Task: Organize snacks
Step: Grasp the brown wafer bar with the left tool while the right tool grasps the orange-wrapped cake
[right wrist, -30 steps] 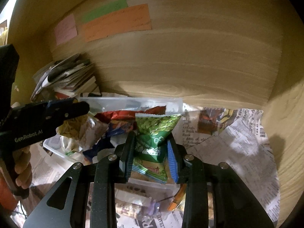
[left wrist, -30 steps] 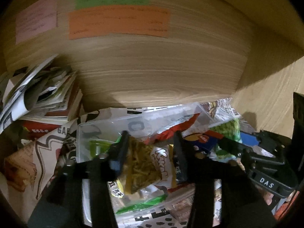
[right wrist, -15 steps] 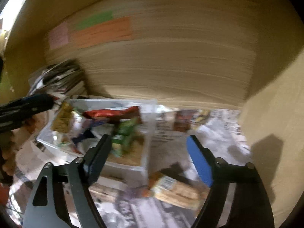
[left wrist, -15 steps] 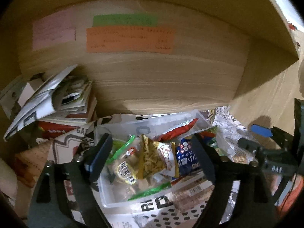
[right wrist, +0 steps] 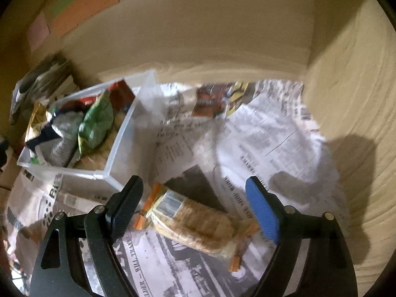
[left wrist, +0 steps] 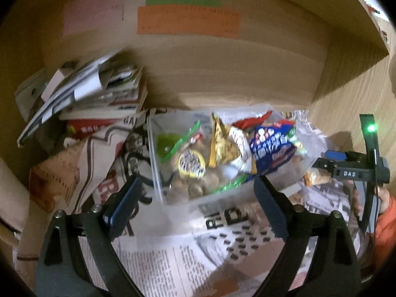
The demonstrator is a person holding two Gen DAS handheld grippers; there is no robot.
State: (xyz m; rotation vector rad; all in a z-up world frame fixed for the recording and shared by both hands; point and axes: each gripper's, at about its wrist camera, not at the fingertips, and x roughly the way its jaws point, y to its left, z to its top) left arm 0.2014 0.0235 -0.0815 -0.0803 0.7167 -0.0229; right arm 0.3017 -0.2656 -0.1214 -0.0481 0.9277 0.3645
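Observation:
A clear plastic bin (left wrist: pixel 158 173) full of snack packets sits on newspaper inside a wooden shelf; it also shows in the right wrist view (right wrist: pixel 118 143). In it lie a blue packet (left wrist: pixel 269 146), a yellow packet (left wrist: pixel 222 146) and a green packet (right wrist: pixel 97 123). My left gripper (left wrist: pixel 198 208) is open and empty, just in front of the bin. My right gripper (right wrist: pixel 195 210) is open over a cracker pack with orange ends (right wrist: pixel 195 222) that lies on the newspaper right of the bin. The right gripper also shows in the left wrist view (left wrist: pixel 346 165).
A stack of books and papers (left wrist: pixel 89 94) leans at the back left. Coloured paper labels (left wrist: pixel 188 22) are stuck on the wooden back wall. The shelf's side wall (right wrist: pixel 351 99) is close on the right. Newspaper (right wrist: pixel 259 133) covers the shelf floor.
Both grippers let go of their packets into the bin, opened and pulled back. The right gripper swung right and now stands over the cracker pack.

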